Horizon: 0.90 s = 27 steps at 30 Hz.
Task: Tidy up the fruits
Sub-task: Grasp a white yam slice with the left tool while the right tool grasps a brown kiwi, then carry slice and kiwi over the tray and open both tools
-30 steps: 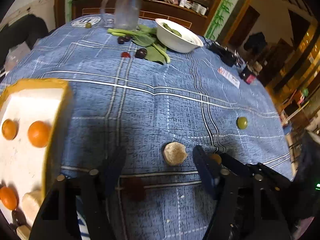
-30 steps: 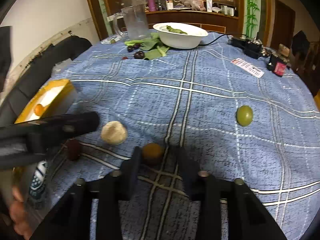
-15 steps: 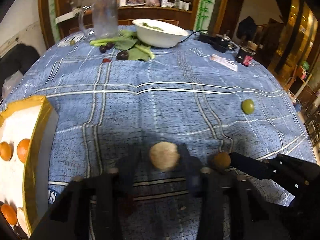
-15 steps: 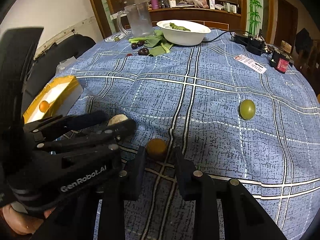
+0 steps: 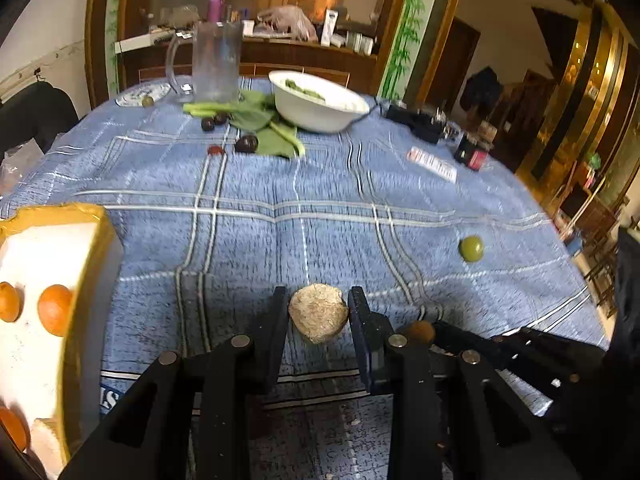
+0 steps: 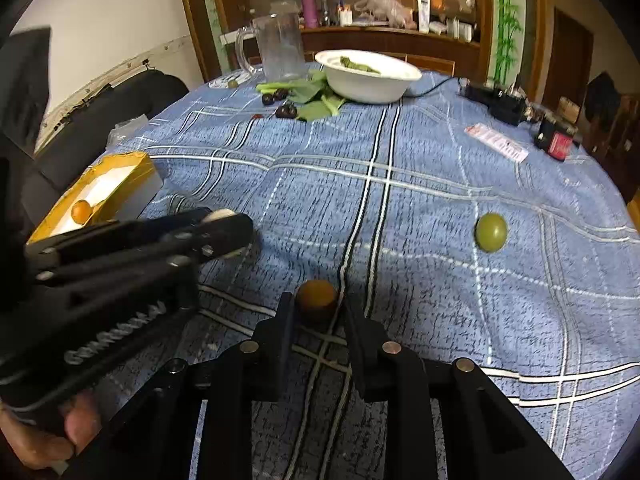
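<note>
My left gripper (image 5: 319, 312) is shut on a rough beige fruit (image 5: 318, 312), both fingers touching its sides, just above the blue checked cloth. My right gripper (image 6: 316, 308) is shut on a small brown-orange fruit (image 6: 315, 298); that fruit also shows in the left wrist view (image 5: 418, 332). A green round fruit (image 6: 491, 232) lies on the cloth to the right. The yellow-rimmed white tray (image 5: 86, 248) at the left holds oranges (image 5: 54, 309) and pale pieces. The left gripper also shows in the right wrist view (image 6: 228, 236).
At the far side stand a white bowl (image 5: 320, 106) with greens, a glass mug (image 5: 214, 62), green leaves (image 5: 264, 128) and dark plums (image 5: 246, 144). A black device (image 6: 500, 100), a red-black box (image 6: 558, 138) and a paper label (image 6: 496, 142) lie far right.
Both grippers have closed in on their fruits: the left one centred on and clamped the beige fruit, the right one narrowed onto the brown-orange fruit.
</note>
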Each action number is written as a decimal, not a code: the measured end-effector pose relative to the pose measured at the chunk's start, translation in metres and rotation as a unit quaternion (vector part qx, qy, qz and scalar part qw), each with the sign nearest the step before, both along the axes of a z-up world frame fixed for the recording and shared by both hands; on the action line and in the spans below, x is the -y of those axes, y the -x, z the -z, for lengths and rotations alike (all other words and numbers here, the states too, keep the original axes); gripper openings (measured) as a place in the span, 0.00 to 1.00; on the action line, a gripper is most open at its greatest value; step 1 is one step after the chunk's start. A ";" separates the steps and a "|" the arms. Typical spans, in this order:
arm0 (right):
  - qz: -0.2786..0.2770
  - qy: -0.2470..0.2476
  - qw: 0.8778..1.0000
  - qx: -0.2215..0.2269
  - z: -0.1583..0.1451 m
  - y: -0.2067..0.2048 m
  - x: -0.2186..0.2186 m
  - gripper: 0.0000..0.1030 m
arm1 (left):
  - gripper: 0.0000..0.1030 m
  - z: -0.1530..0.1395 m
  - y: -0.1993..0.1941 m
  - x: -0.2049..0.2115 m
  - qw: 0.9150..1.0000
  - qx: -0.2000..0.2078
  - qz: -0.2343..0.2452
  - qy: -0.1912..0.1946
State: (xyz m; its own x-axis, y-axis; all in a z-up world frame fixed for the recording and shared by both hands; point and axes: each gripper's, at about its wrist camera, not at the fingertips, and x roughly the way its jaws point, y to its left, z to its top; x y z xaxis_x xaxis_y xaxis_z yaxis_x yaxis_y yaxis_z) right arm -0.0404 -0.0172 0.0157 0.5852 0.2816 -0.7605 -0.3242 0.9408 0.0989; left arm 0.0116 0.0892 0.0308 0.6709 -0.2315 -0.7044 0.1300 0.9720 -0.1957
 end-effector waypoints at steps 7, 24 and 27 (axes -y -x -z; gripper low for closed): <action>0.016 -0.013 1.000 0.013 -0.012 0.012 0.002 0.17 | 0.28 -0.043 0.047 -0.046 0.998 0.027 -0.028 0.050; 0.029 0.004 0.999 -0.025 0.001 -0.002 -0.009 0.22 | 0.28 -0.056 0.148 -0.201 0.976 0.024 -0.211 0.055; 0.030 -0.006 0.999 -0.015 -0.011 0.007 -0.009 0.22 | 0.28 -0.050 0.155 -0.215 0.972 0.017 -0.226 0.058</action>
State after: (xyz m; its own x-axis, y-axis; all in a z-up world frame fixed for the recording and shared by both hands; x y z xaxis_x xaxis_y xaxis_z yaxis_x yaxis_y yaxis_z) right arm -0.0472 -0.0077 0.0269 0.5784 0.2550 -0.7749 -0.2630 0.9575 0.1189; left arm -0.1431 0.3044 0.0804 0.7452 0.0168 -0.6666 -0.2978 0.9028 -0.3102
